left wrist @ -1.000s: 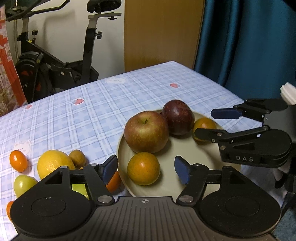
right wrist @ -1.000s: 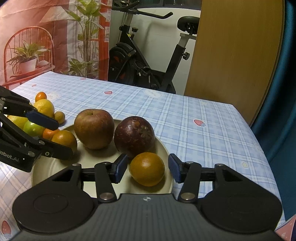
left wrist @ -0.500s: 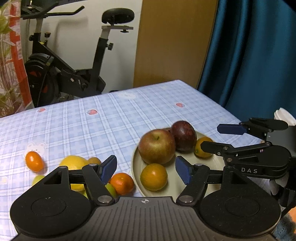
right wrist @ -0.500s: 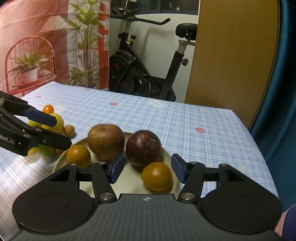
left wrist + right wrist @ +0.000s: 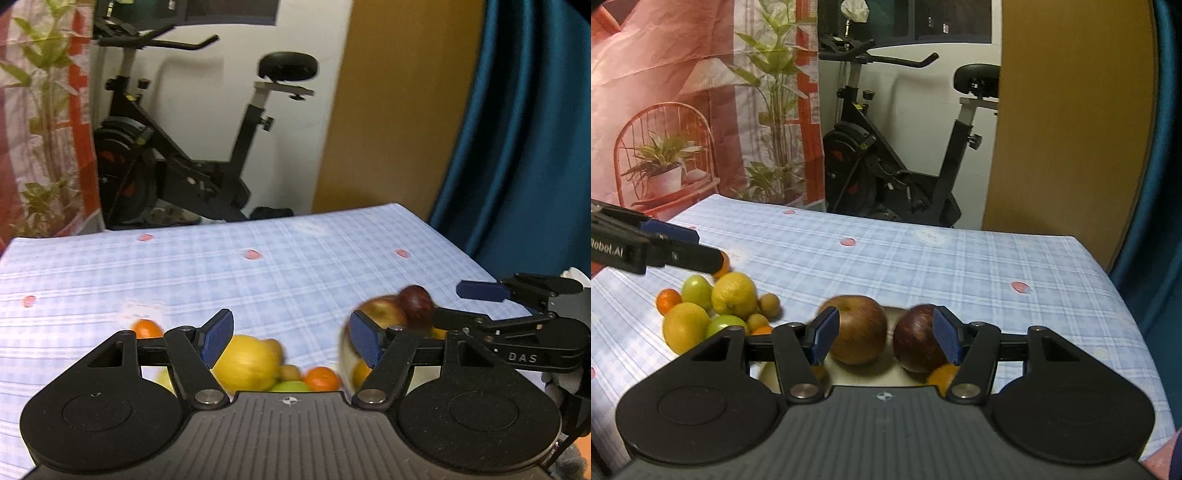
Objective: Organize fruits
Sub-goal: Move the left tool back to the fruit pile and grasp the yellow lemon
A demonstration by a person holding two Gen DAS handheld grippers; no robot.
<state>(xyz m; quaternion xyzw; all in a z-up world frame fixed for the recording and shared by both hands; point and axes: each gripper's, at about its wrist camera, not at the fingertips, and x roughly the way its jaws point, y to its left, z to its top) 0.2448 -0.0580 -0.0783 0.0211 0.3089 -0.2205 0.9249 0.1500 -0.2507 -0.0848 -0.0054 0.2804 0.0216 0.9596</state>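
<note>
Both claws, left claw and right claw, gape wide, grasping nothing, above the fruit.

Both views look forward along their own fingers, from above the near edge of the checked tablecloth toward the exercise bike beyond its far edge. The left wrist view sits left of the plate, close over the loose fruit pile, with the lemon just ahead. The right wrist view hangs close over the plate. Both share the bike, the cloth, the lemon, and the apple.
</note>
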